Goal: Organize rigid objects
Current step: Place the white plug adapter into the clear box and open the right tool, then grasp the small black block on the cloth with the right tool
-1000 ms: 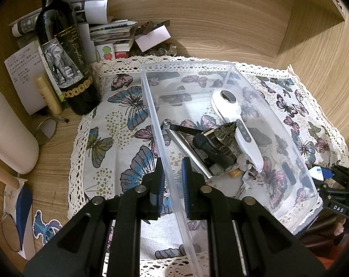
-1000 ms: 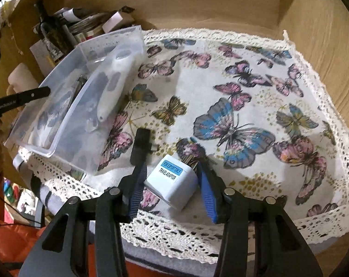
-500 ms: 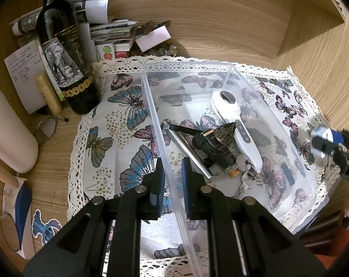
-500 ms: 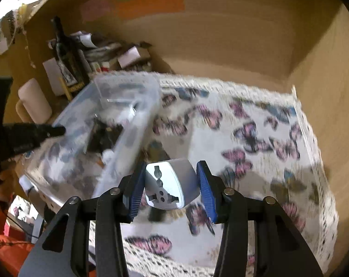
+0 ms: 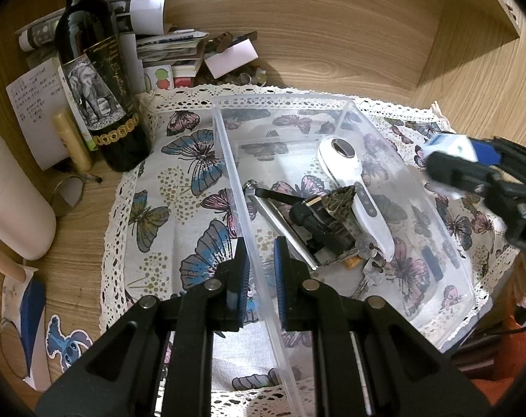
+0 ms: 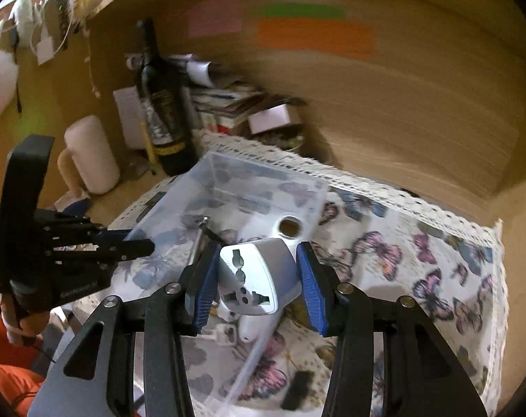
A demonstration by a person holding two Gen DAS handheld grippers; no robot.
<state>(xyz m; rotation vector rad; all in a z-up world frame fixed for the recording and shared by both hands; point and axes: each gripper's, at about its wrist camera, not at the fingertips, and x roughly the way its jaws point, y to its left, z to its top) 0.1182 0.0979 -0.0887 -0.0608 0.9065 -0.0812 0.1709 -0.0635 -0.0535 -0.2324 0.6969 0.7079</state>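
My right gripper [image 6: 256, 281] is shut on a white travel adapter [image 6: 257, 278] and holds it in the air over the right side of the clear plastic bin [image 6: 256, 177]. It also shows in the left wrist view [image 5: 452, 151], with the adapter [image 5: 447, 144] above the bin's right wall. My left gripper [image 5: 259, 271] is shut on the bin's left wall [image 5: 238, 187]. In the bin lie a white handheld device [image 5: 350, 177], a black tool [image 5: 318, 222], a metal rod [image 5: 280, 222] and keys [image 5: 367, 260].
The bin stands on a butterfly cloth [image 5: 179, 180] with a lace edge. A dark wine bottle [image 5: 99, 80], papers and booklets [image 5: 172, 48], a white cylinder [image 5: 9, 194] and a gold ring [image 5: 66, 196] crowd the back left. Wooden walls close the back and right.
My right gripper lifted the travel adapter off the cloth and carried it left and up to over the bin. My left gripper has stayed clamped on the bin wall.
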